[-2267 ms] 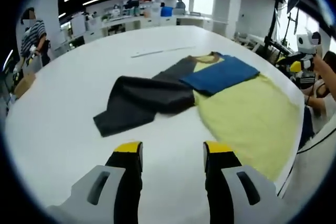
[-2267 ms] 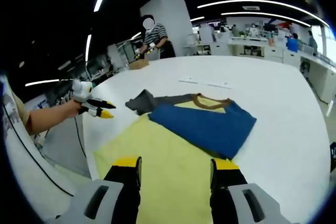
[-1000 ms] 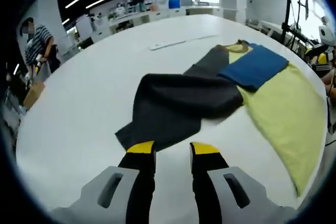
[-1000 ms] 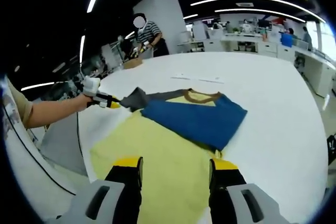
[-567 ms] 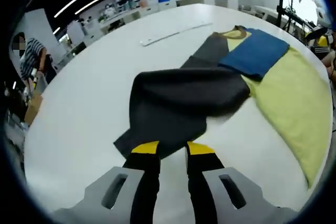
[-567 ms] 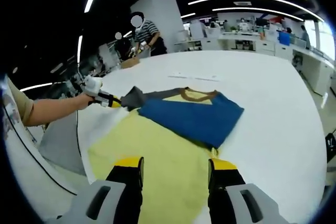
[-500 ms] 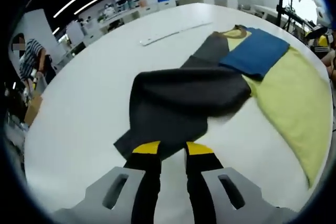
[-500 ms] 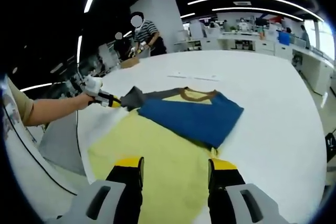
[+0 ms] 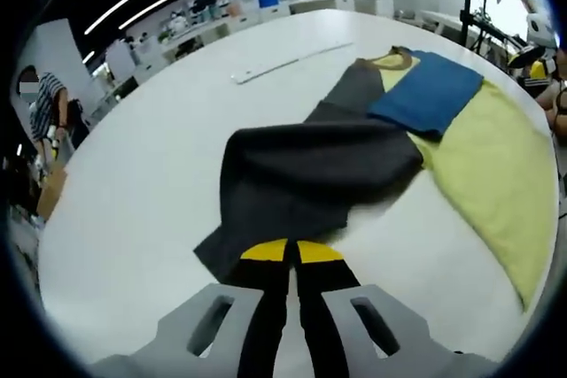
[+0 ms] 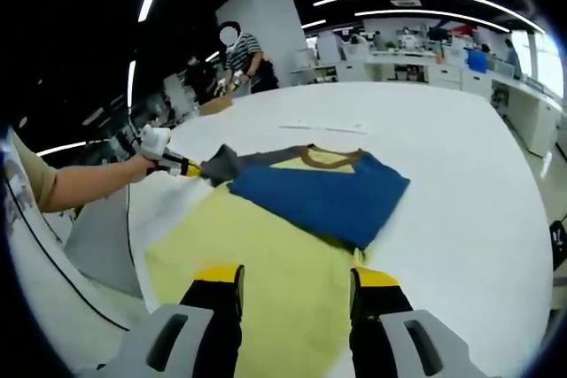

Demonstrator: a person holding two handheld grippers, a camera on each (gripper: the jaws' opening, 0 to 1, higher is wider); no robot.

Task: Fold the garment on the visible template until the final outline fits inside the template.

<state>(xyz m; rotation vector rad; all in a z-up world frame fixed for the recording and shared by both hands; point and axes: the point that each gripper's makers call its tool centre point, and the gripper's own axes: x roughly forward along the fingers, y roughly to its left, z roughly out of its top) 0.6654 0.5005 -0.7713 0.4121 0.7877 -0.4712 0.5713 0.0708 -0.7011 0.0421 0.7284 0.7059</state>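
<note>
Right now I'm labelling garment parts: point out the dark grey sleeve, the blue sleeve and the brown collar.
dark grey sleeve (image 9: 310, 170), left gripper view, middle of the spread cloth.
blue sleeve (image 10: 323, 192), right gripper view, centre of the folded-over panel.
brown collar (image 10: 330, 162), right gripper view, front neckline band.

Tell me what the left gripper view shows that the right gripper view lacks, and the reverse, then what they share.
Left gripper view: the left gripper, jaws shut on the dark grey sleeve, seen from close.

Right gripper view: the right gripper, jaws open over the pale yellow shirt body, and the person's bare forearm.

Both: the white table, the folded blue sleeve, the brown collar and a white strip beyond the shirt.
</note>
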